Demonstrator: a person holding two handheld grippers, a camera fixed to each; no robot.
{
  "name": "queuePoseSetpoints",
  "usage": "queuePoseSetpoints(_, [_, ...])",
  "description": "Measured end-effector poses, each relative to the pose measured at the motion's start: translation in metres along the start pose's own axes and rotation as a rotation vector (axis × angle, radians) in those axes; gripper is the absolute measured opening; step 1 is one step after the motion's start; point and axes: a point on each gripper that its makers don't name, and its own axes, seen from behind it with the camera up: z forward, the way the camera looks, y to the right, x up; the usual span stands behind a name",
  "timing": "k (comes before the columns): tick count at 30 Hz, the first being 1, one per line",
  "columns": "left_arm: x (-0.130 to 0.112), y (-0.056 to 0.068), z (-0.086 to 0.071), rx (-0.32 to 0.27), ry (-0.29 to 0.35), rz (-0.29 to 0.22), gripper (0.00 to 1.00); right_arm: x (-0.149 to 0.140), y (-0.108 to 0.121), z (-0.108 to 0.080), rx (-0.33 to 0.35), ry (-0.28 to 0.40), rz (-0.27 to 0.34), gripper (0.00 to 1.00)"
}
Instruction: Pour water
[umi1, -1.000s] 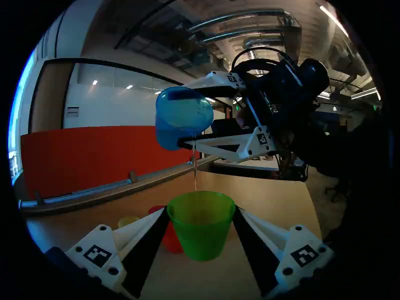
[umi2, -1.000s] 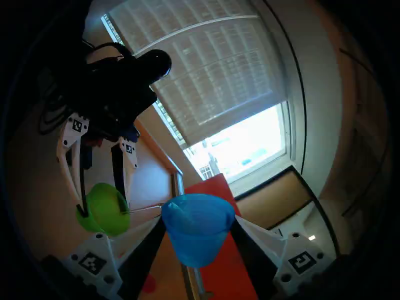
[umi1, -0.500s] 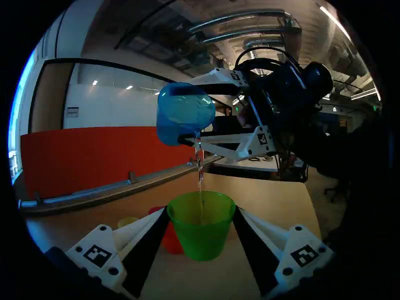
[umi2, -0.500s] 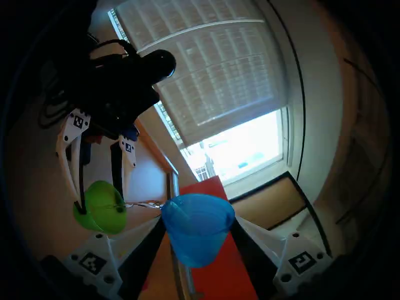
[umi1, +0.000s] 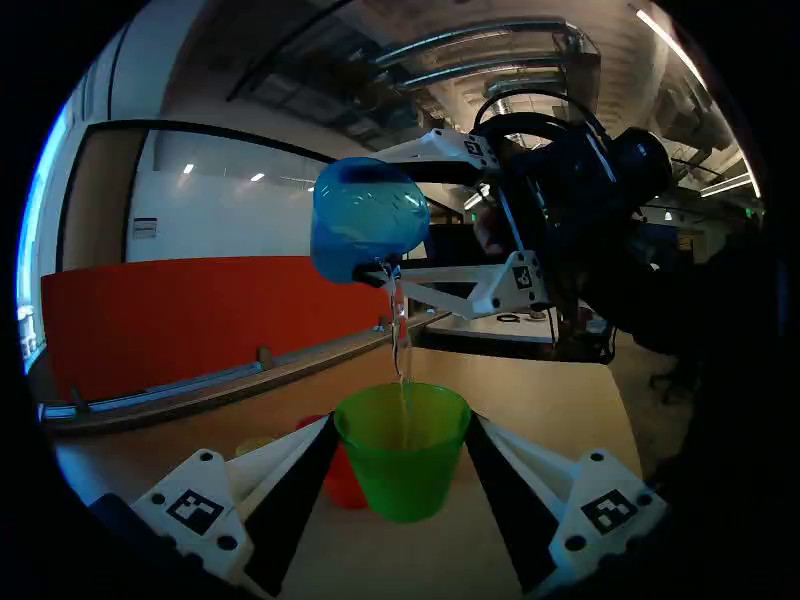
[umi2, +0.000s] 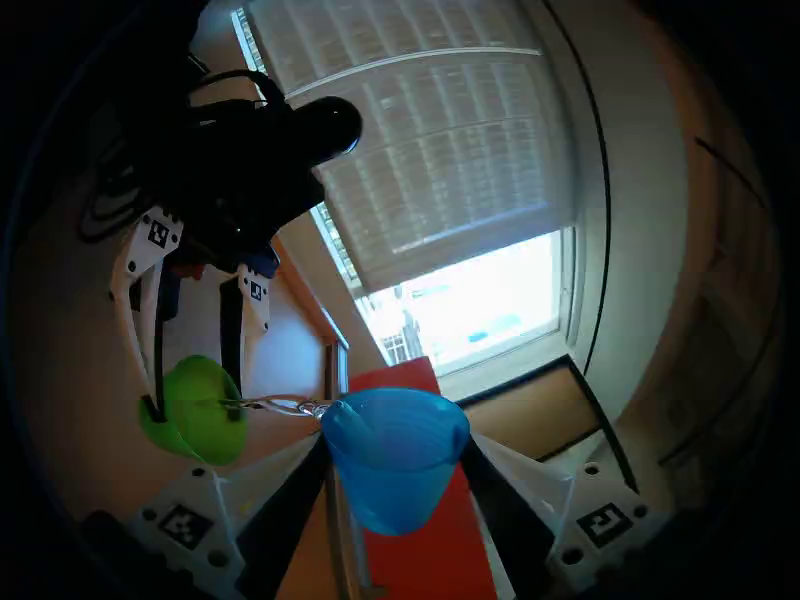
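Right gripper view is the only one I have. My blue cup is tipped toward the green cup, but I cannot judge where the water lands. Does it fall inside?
Observer: Yes. In the left gripper view the stream drops from the blue cup into the open mouth of the green cup, near its middle.
Operator: Is any other cup close to it?
Observer: A red cup stands just behind the green cup, partly hidden by it and by a finger of the left claw.
Operator: Only that one?
Observer: No, a yellow cup sits farther left on the table.

red cup (umi1: 345, 483) half hidden, yellow cup (umi1: 254, 443) barely seen
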Motion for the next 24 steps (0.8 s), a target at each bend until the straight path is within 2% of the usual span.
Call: queuePoseSetpoints(24, [0.0009,0.0041,-0.0009,-0.006,-0.003,0.008,0.88,0.0045,0.0087,-0.0033,-0.028,0.004,-0.065,0.9])
